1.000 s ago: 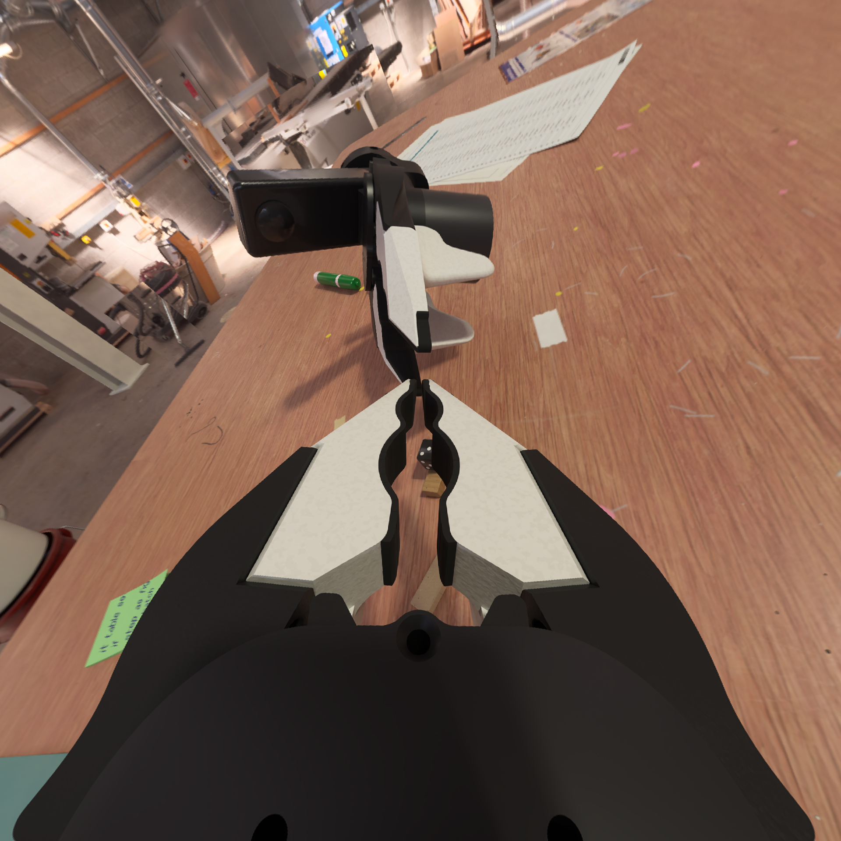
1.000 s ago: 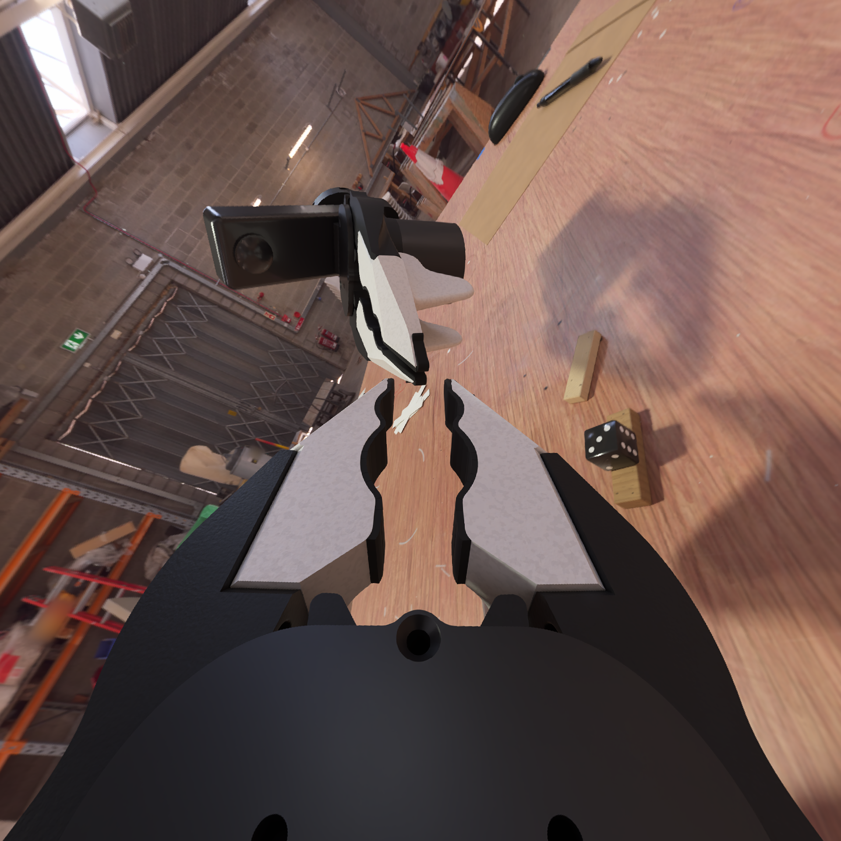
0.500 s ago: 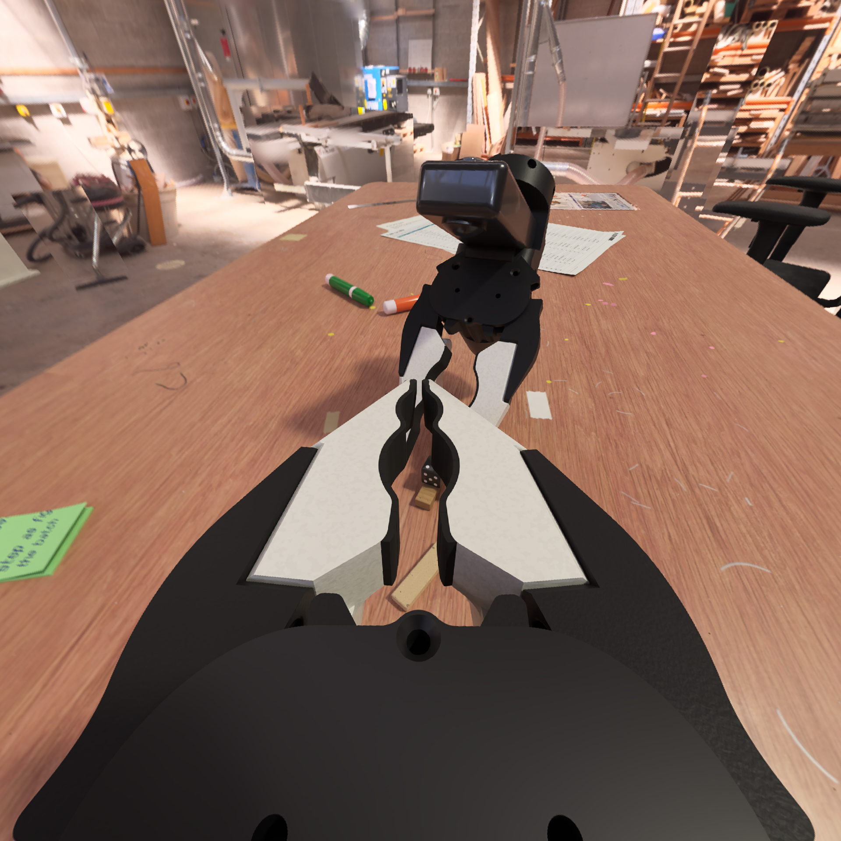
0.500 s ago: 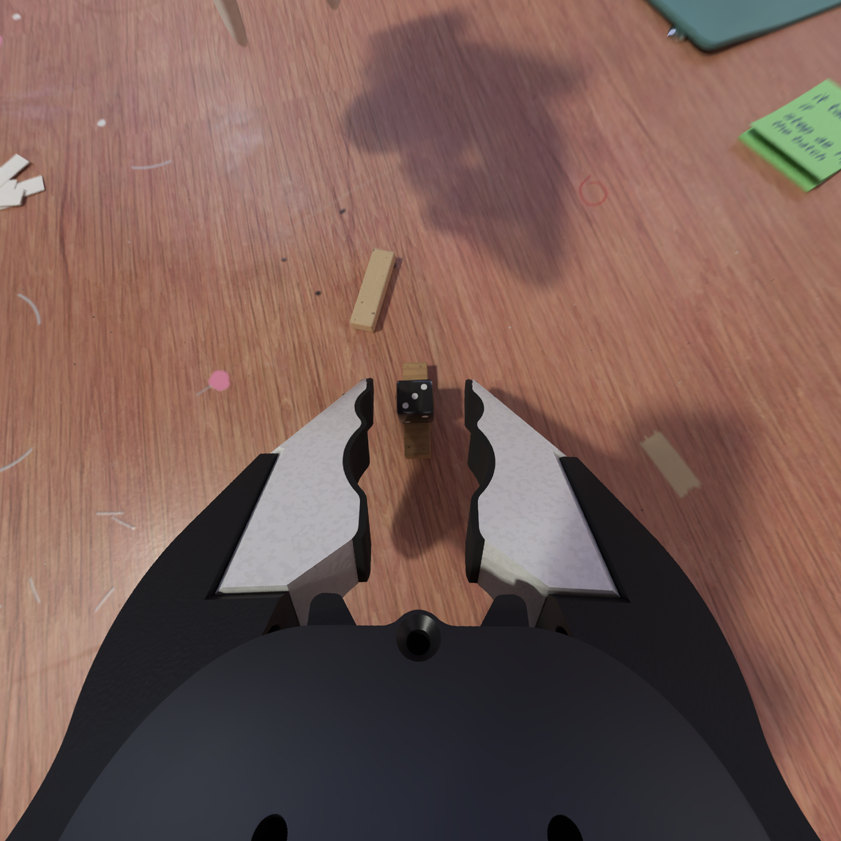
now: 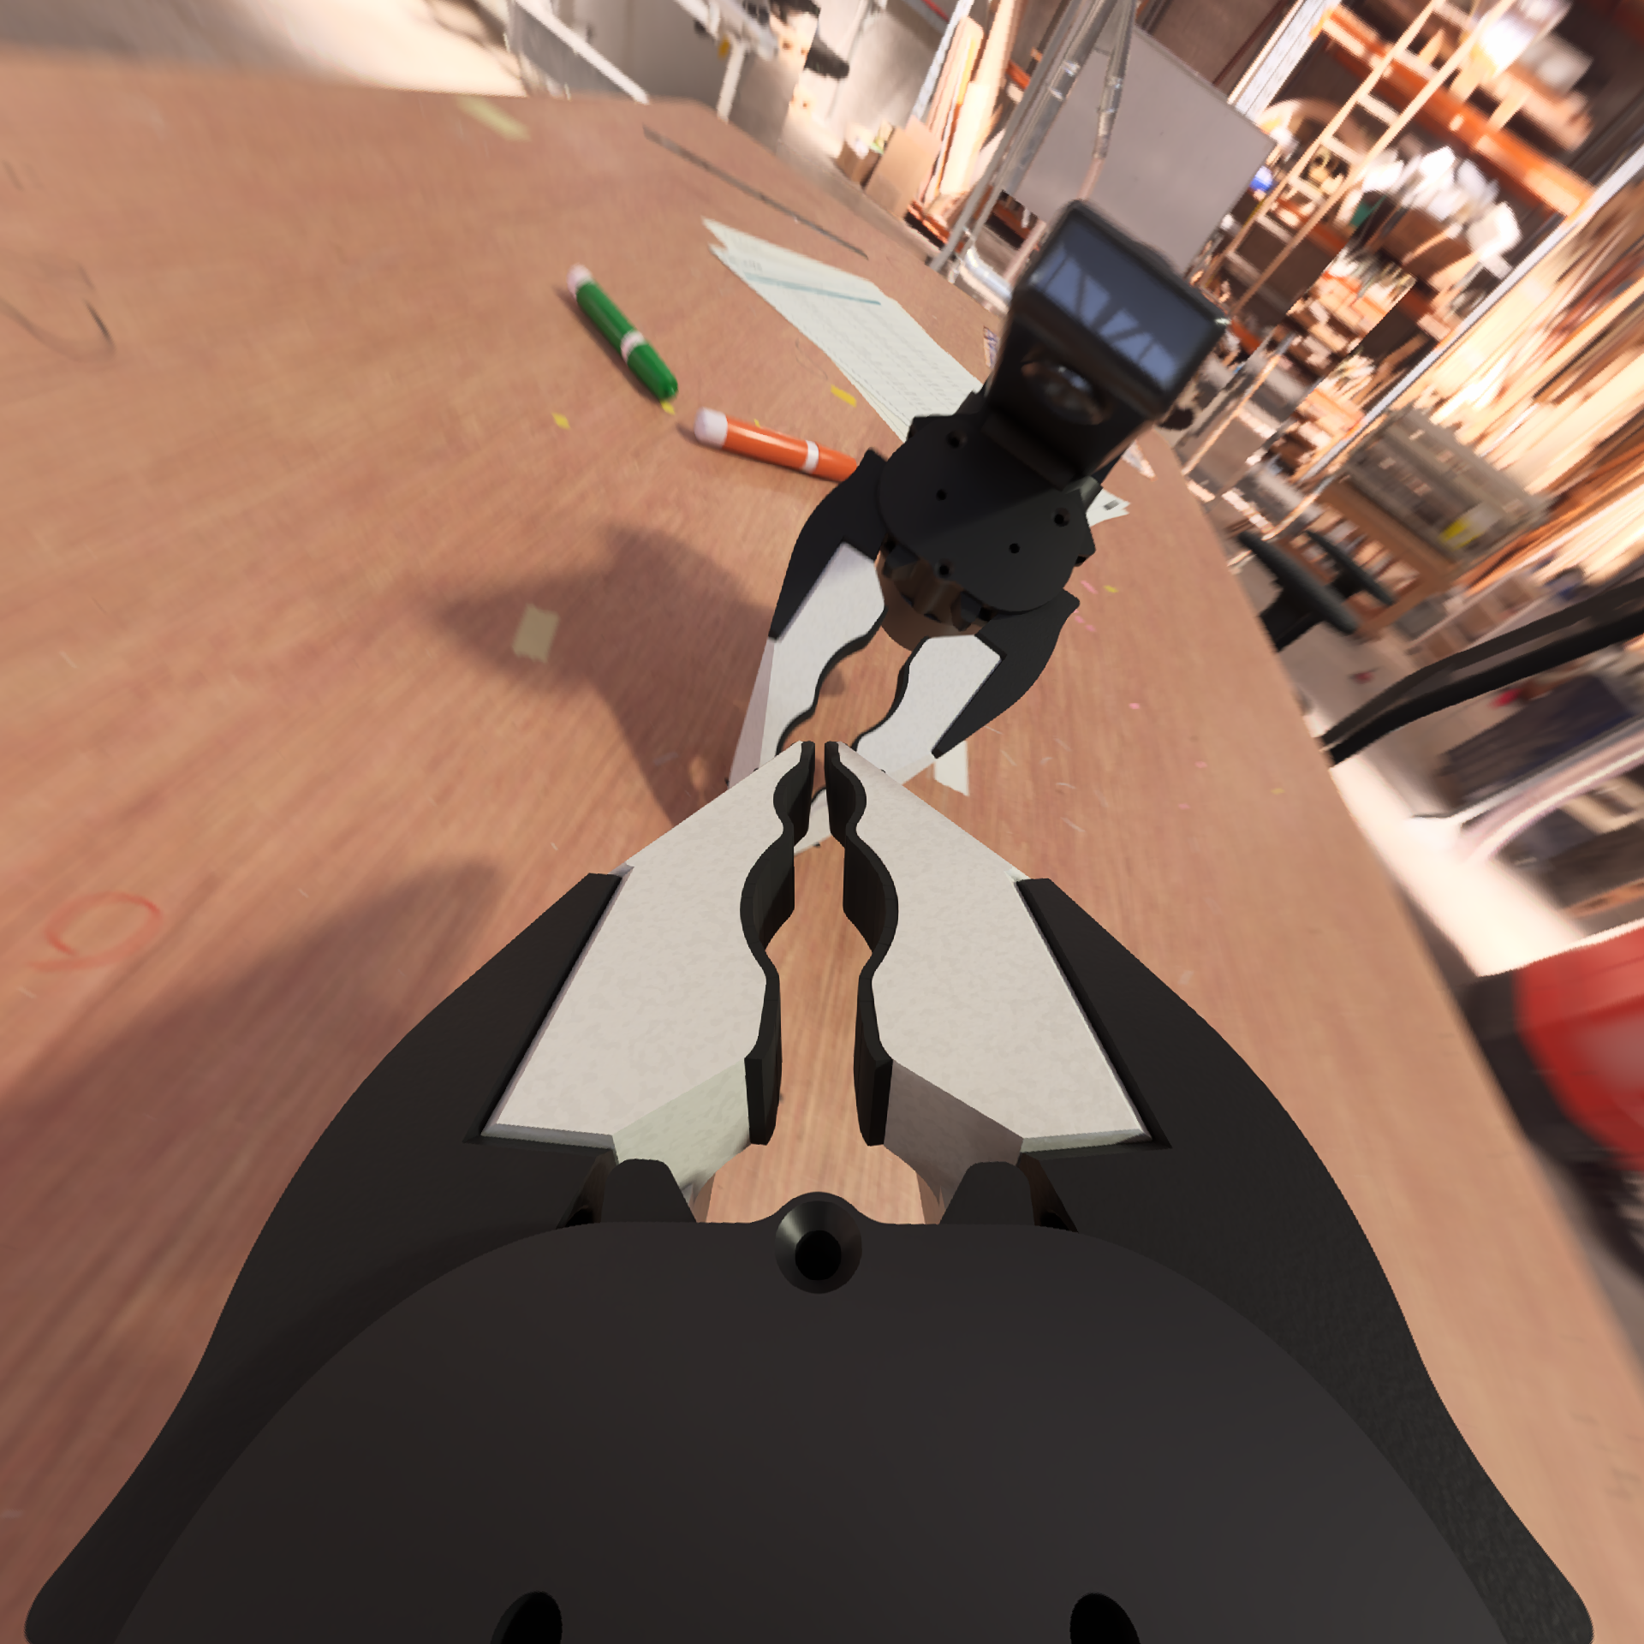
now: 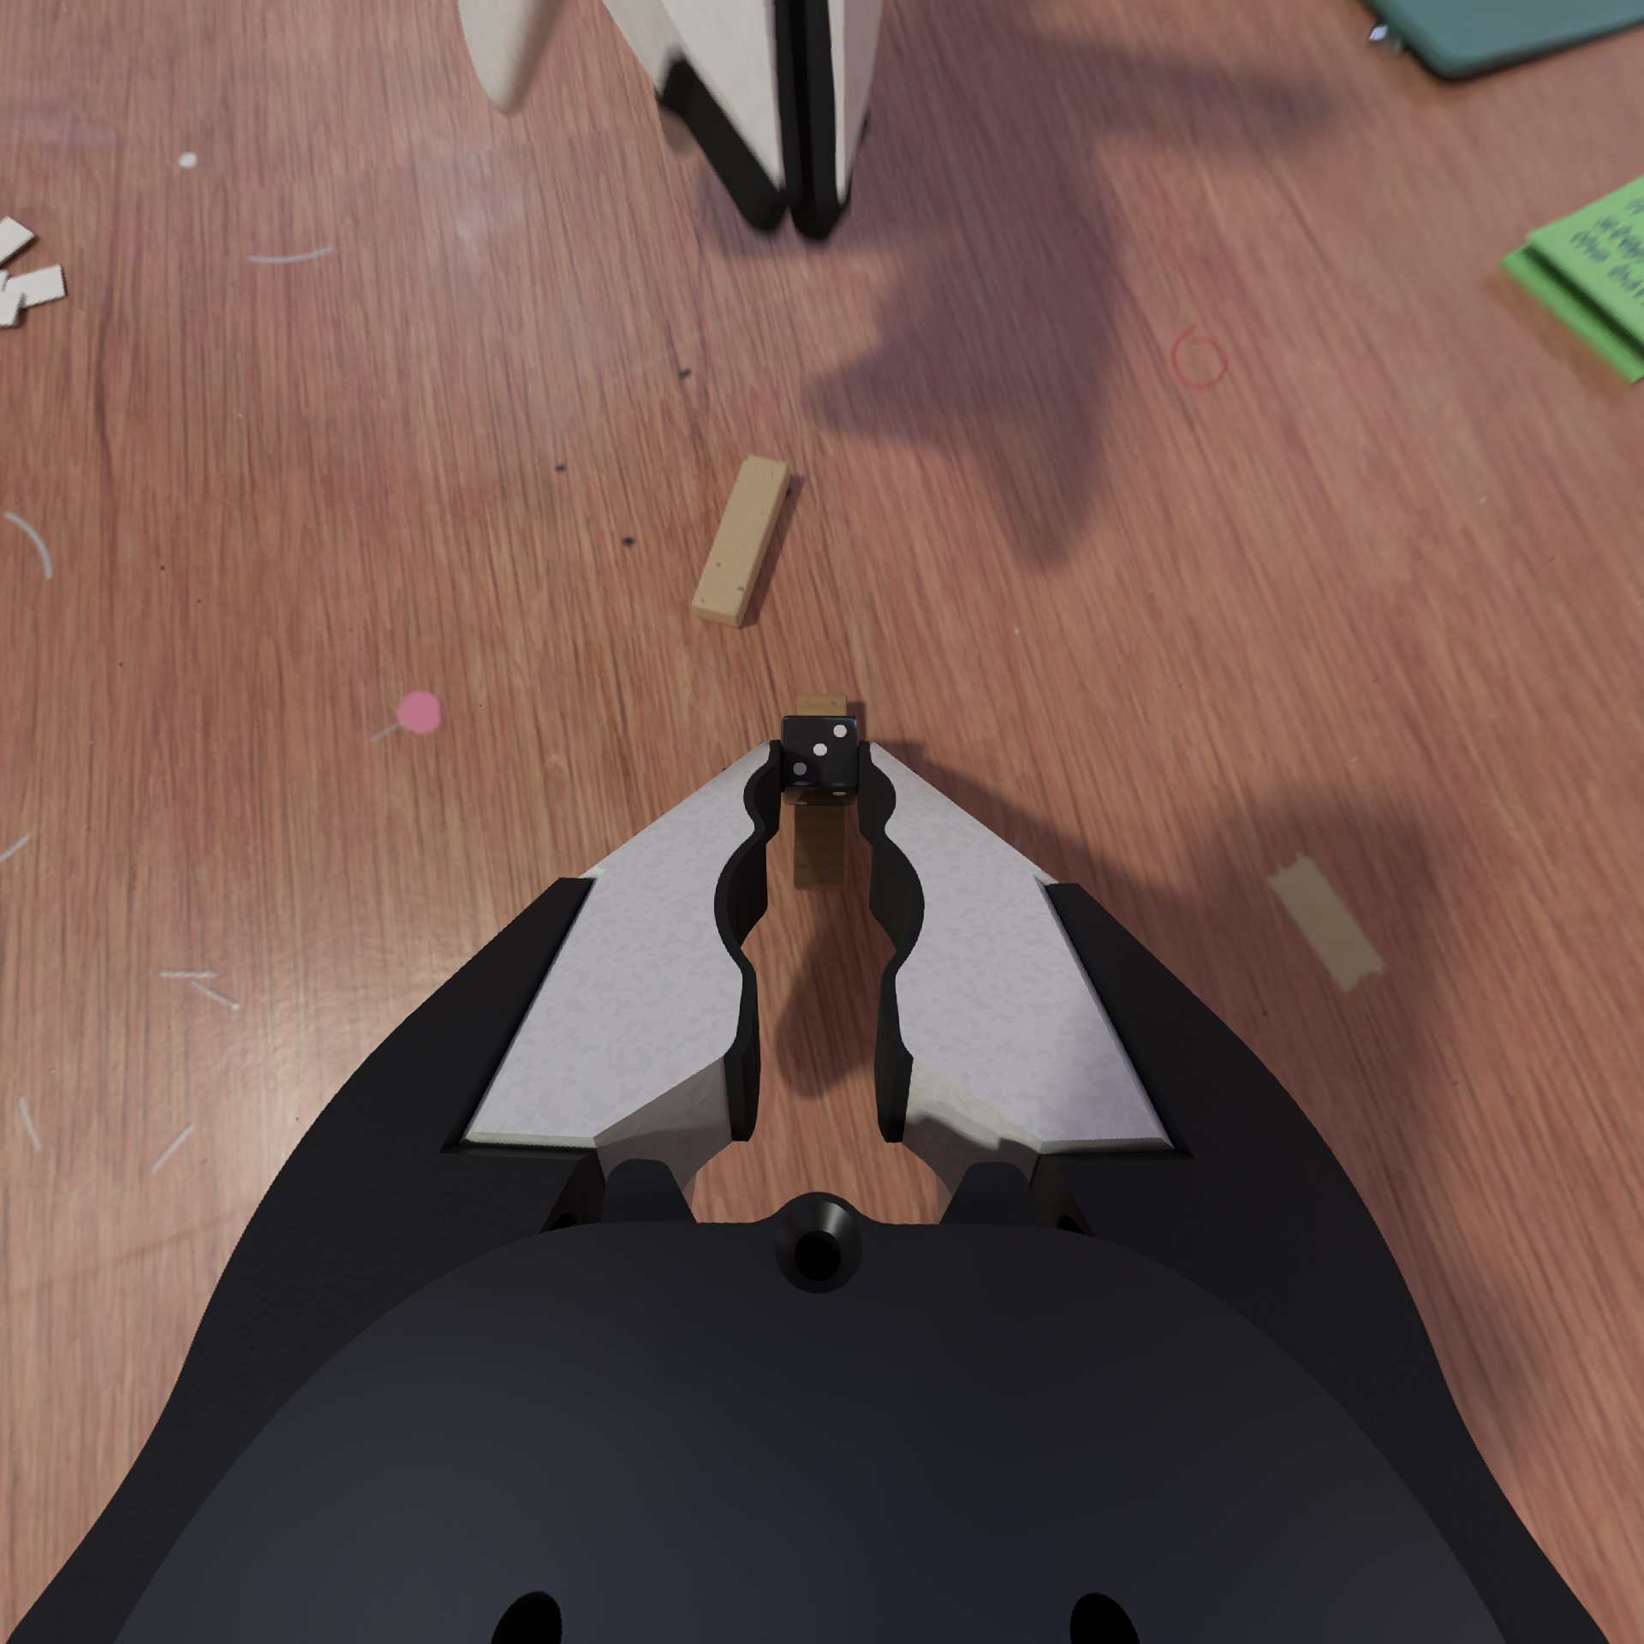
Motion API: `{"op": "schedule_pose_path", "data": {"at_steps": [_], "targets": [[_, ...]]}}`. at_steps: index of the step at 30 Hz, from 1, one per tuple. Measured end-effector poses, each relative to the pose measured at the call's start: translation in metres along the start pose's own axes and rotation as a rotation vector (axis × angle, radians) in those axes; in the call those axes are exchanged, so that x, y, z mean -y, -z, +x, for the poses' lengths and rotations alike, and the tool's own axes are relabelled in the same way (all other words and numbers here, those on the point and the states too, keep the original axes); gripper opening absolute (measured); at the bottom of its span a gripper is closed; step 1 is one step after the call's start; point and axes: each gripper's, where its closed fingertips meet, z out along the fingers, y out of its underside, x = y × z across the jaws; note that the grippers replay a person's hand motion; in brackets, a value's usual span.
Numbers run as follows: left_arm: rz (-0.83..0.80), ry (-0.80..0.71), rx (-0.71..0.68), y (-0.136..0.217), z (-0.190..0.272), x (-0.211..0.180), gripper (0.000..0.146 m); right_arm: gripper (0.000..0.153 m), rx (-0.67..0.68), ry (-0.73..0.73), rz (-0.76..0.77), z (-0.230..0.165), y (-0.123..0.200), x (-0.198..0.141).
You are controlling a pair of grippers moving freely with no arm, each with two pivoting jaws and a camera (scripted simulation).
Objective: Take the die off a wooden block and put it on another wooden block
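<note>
A black die (image 6: pixel 819 752) with white pips sits between my right gripper's (image 6: pixel 819 758) fingertips, which are shut on its sides. Under it lies a small wooden block (image 6: pixel 817 850), partly hidden by the die. I cannot tell whether the die touches it. A second wooden block (image 6: pixel 743 540) lies flat on the table just beyond. My left gripper (image 5: pixel 818 756) is shut and empty; its closed fingers (image 6: pixel 756 107) hang at the top of the right wrist view. In the left wrist view the right gripper's black body (image 5: pixel 979 516) faces me; die and blocks are hidden there.
On the wooden table lie a green marker (image 5: pixel 623 334), an orange marker (image 5: pixel 774 445) and printed sheets (image 5: pixel 854 329) beyond the grippers. A green note (image 6: pixel 1592 267), a teal pad (image 6: pixel 1494 36), a tape piece (image 6: pixel 1325 925) and white scraps (image 6: pixel 27 276) lie around. The table edge (image 5: pixel 1334 801) runs on the right.
My right gripper's fingers have moved forward and closed on the die. My left gripper has swung and tilted, staying shut; its fingertips now show in the right wrist view.
</note>
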Motion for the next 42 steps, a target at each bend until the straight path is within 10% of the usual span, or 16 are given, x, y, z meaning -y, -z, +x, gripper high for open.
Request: {"op": "schedule_pose_path", "data": {"at_steps": [9, 39, 42], "targets": [[-0.093, 0.324, -0.046, -0.001, -0.017, -0.023, 0.002, 0.016, -0.171, 0.078, 0.178, 0.001, 0.017, 0.041], [-0.516, 0.324, 0.225, 0.025, -0.040, -0.078, 0.003, 0.016, -0.222, -0.144, 0.022, -0.020, -0.052, 0.042], [-0.521, 0.322, 0.239, 0.025, -0.042, -0.079, 0.003, 0.038, -0.175, -0.177, 0.030, -0.025, -0.050, 0.040]]}}
